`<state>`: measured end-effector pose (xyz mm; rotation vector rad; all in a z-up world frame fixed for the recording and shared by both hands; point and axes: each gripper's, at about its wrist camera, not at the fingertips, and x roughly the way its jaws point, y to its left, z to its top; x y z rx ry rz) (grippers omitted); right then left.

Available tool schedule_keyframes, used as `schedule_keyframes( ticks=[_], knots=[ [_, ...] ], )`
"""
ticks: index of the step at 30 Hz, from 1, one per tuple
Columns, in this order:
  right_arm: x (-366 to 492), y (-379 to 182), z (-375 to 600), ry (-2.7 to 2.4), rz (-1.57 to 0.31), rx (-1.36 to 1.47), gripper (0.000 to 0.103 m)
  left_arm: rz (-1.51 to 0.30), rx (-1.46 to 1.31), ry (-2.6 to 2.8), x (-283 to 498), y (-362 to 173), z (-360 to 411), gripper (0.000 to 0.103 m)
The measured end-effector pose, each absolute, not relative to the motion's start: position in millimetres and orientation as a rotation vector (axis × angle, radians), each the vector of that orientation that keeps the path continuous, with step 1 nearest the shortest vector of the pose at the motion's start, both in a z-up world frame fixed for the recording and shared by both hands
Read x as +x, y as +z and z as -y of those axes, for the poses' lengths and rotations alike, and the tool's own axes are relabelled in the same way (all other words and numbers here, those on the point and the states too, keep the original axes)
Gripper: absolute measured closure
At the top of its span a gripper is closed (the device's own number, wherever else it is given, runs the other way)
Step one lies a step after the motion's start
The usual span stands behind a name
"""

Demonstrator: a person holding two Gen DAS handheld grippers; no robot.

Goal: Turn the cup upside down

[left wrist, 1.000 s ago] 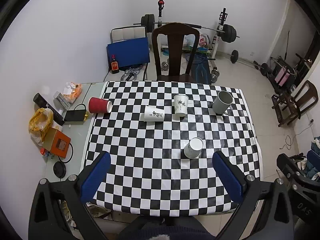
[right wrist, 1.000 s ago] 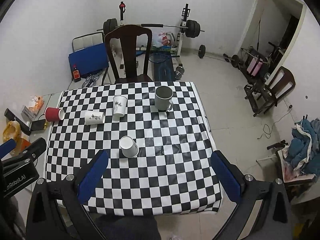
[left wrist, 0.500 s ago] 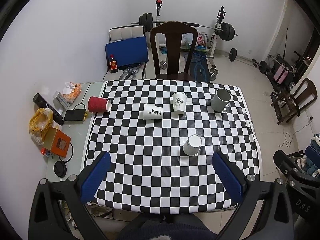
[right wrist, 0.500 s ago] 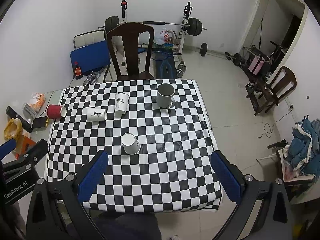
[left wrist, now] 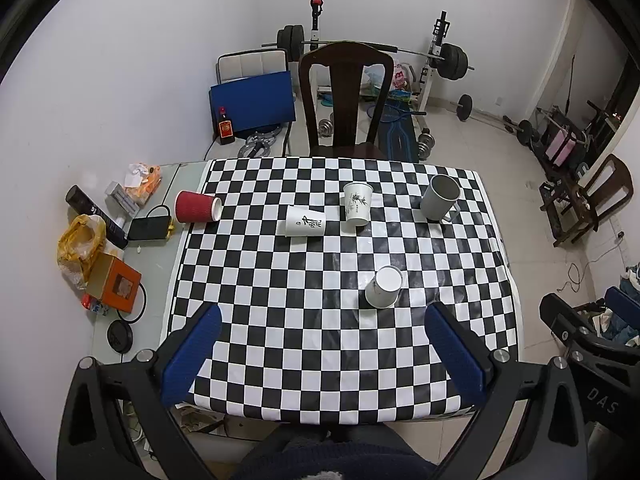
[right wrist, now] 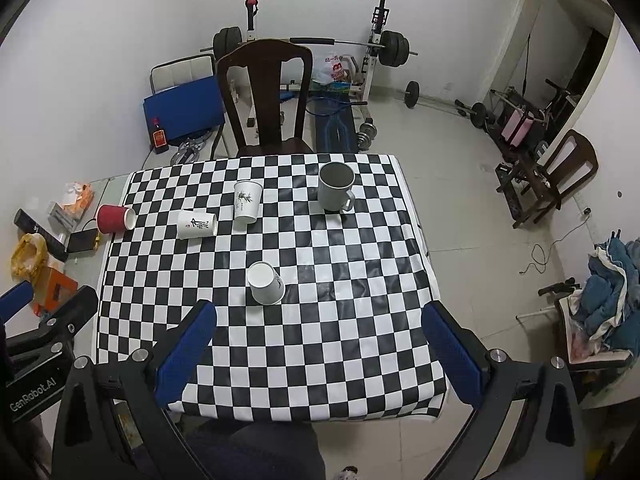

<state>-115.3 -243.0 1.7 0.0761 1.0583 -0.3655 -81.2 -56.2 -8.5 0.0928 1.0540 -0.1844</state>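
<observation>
Several cups stand on the checkered table (left wrist: 320,320). A white paper cup (left wrist: 384,286) (right wrist: 266,283) sits upside down near the middle. Another white paper cup (left wrist: 357,203) (right wrist: 246,201) stands upright farther back. A white cup with a red mark (left wrist: 305,221) (right wrist: 197,223) lies on its side. A red cup (left wrist: 198,206) (right wrist: 115,218) lies on its side at the left edge. A grey mug (left wrist: 441,197) (right wrist: 335,186) stands upright at the back right. My left gripper (left wrist: 320,350) and right gripper (right wrist: 320,350) are both open and empty, held high above the table's near edge.
A dark wooden chair (left wrist: 346,96) stands behind the table. Clutter lies on the grey side surface at the left: an orange box (left wrist: 114,286), a yellow bag (left wrist: 78,240), a phone (left wrist: 149,229). Gym weights (left wrist: 448,62) stand along the back wall. The floor to the right holds a chair (right wrist: 568,172).
Both grippers have drawn back and up a little, so the table looks slightly smaller and farther. The cups have not moved.
</observation>
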Motion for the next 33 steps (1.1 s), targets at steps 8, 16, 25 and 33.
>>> schedule_keyframes(
  ticks=[8, 16, 25, 33],
  knots=[
    [-120.3, 0.8, 240.2, -0.362, -1.061, 0.075, 0.000, -1.058, 0.093, -0.186, -82.9, -7.4, 54.9, 0.000],
    [-119.0, 2.6, 240.5, -0.360, -1.065, 0.074, 0.000, -1.051, 0.087, -0.187, -84.1, -4.3, 54.1, 0.000],
    [-117.3, 3.6, 240.5, -0.360, -1.067, 0.075, 0.000, -1.052, 0.086, -0.186, -85.0, -3.4, 54.8, 0.000],
    [-117.1, 4.7, 241.1, -0.361, -1.066, 0.073, 0.000, -1.052, 0.082, -0.189, -84.2, -2.2, 56.1, 0.000]
  ],
)
